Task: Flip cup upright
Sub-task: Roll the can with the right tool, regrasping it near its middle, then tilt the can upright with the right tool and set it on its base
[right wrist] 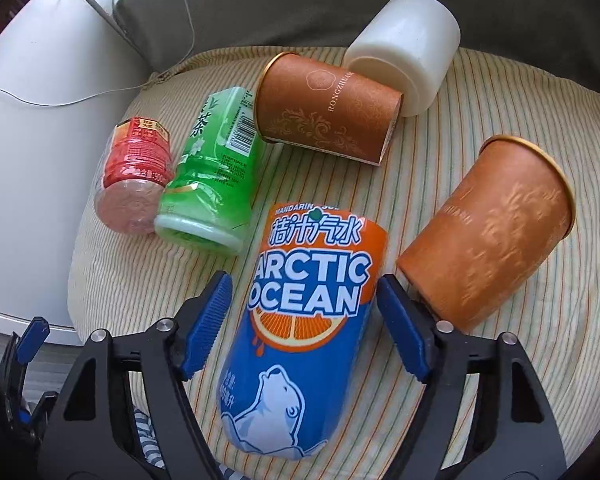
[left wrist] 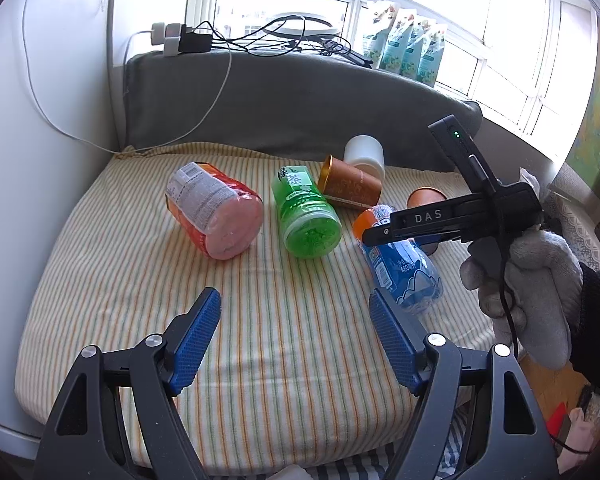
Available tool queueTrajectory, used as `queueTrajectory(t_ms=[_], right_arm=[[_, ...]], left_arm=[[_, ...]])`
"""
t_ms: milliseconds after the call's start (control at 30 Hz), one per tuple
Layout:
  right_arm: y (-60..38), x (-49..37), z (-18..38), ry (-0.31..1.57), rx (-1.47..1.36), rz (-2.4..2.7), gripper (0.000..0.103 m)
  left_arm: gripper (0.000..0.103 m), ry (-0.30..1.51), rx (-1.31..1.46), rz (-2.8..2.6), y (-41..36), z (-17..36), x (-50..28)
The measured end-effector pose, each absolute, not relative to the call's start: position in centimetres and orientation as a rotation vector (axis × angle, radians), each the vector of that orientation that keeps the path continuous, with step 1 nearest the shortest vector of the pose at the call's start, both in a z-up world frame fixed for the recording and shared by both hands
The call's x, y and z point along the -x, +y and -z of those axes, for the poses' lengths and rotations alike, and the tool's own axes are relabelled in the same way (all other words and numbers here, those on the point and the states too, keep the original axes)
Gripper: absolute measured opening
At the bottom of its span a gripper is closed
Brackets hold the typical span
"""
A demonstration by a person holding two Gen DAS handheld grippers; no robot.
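Six containers are seen toppled on a striped cushion (right wrist: 440, 380), and none is yet stood upright. The right gripper (right wrist: 304, 312) is held with its blue pads (right wrist: 210, 320) spread apart on either side of the Arctic Ocean cup (right wrist: 300, 340), which lies on its side in the middle foreground; no contact with either pad can be made out. The left gripper (left wrist: 296, 336) is likewise held open, over bare cloth and well short of that cup (left wrist: 400, 268).

Just right of the Arctic Ocean cup, a plain orange paper cup (right wrist: 488, 236) is seen with its base almost against the right-hand pad. Left of it lie a green tea bottle (right wrist: 212, 168) and, beyond that, a red bottle (right wrist: 134, 184). Behind it, a patterned brown cup (right wrist: 328, 108) is leant against a white cup (right wrist: 404, 52).

Several risks are judged likely. The paper cup may be nudged or pinched if the jaws are closed without being centred. The glossy, rounded wall may be let slip as the cup is swung up. Once set down, it may be tipped again by the soft, uneven cushion.
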State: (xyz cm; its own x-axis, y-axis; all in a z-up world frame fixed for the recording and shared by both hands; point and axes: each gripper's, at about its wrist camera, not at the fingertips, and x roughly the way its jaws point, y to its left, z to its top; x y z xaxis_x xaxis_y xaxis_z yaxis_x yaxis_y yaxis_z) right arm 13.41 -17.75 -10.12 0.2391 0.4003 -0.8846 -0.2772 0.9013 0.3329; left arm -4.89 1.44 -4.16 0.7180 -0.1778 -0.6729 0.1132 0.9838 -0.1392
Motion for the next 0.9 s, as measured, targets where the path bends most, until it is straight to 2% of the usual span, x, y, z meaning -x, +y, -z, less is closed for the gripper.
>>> queueTrajectory(t_ms=[67, 167, 567, 733, 900], right_arm=[[-17.8, -13.8, 10.6, 1.262, -0.128, -0.460, 0.068], [-18.2, -13.5, 10.4, 1.234, -0.161, -0.463, 0.066], [-17.7, -7.1, 6.9, 0.778, -0.007, -0.394, 0.065], [-17.2, -6.6, 6.2, 0.643, 0.027, -0.331, 0.065], [-17.1, -5.2, 6.4, 0.606, 0.059, -0.329, 0.064]], left_arm=[[0.077, 0.753, 0.089, 0.162, 1.5, 4.2, 4.9], [0.077, 0.757, 0.096, 0.163, 1.6, 4.3, 4.7], [0.077, 0.773, 0.099, 0.187, 0.9, 4.6, 4.8], [0.077, 0.780, 0.100, 0.194, 0.7, 4.8, 4.9], [0.077, 0.783, 0.094, 0.192, 0.7, 4.8, 5.0]])
